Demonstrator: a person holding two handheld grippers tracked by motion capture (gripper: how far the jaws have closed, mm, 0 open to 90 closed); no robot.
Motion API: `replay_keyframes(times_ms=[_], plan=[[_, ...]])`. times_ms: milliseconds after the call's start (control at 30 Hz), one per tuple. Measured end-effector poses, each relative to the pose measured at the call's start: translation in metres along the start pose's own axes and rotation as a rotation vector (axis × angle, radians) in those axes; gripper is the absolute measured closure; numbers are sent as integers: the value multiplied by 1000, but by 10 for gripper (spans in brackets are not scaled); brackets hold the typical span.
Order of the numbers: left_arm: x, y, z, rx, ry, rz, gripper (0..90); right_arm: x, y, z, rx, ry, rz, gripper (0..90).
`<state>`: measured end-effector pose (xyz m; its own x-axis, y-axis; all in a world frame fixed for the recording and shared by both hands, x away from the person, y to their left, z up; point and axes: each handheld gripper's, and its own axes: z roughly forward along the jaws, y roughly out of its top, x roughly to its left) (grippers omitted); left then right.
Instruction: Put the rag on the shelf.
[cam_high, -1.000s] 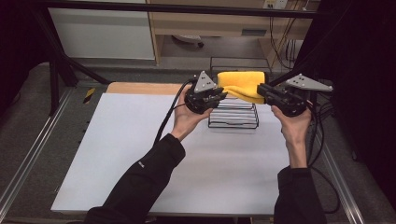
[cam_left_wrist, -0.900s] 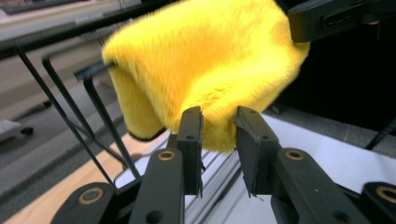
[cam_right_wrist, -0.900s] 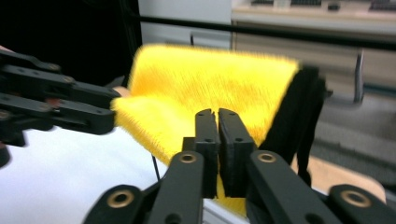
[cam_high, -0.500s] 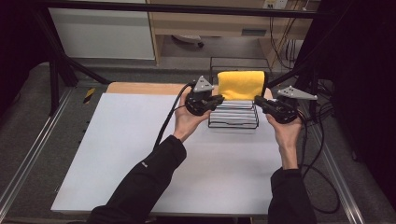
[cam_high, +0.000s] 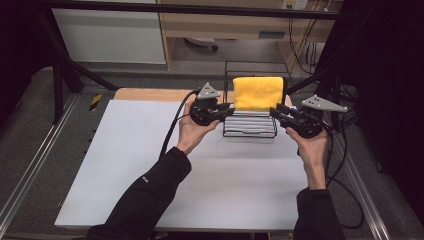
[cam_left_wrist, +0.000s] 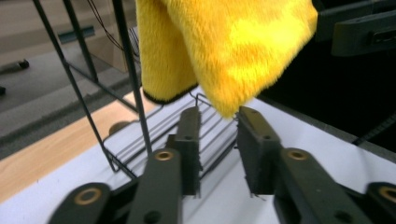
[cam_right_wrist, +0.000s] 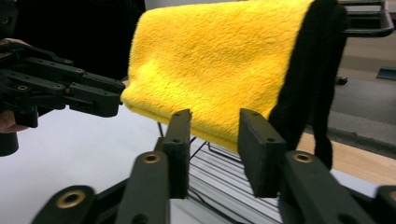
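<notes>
A flat white desk (cam_high: 150, 165) with a bare wooden strip along its far edge carries the things. A black wire rack (cam_high: 250, 127) stands directly on it, near that far edge.

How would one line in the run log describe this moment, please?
yellow towel: draped over wire rack | left gripper: open, beside towel, apart | right gripper: open, beside towel, apart | grasp: none

Both forearms reach forward over the table toward its far edge. The left gripper (cam_high: 227, 107) and right gripper (cam_high: 275, 111) point inward at each other, jaws apart, gripping nothing.
</notes>
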<state>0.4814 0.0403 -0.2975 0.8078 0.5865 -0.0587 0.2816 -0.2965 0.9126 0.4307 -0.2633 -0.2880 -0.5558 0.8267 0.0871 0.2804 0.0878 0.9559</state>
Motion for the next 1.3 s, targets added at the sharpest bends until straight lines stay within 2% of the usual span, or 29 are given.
replay_keyframes(times_ms=[133,267,400,433,467,633,733,967,1200,1300], plan=[[4,-9,-13,38,6,-2,590,7,-3,-1,23,28,2,481],[8,-22,-26,66,21,0,485,13,-9,0,37,36,-3,371],[14,-41,-40,95,25,-15,387,18,-17,0,59,36,-5,265],[14,-41,-40,95,25,-15,364,19,-20,0,70,40,-2,241],[17,-52,-47,109,32,-22,339,20,-23,1,82,50,1,218],[27,-85,-63,137,55,-52,252,23,-36,3,115,75,14,132],[34,-104,-73,153,69,-81,210,25,-43,4,128,84,17,97],[45,-142,-100,160,121,-106,111,30,-64,8,152,106,32,59],[55,-177,-127,186,156,-125,76,34,-89,11,196,121,26,21],[58,-191,-139,173,173,-131,76,32,-101,10,212,121,38,10]])
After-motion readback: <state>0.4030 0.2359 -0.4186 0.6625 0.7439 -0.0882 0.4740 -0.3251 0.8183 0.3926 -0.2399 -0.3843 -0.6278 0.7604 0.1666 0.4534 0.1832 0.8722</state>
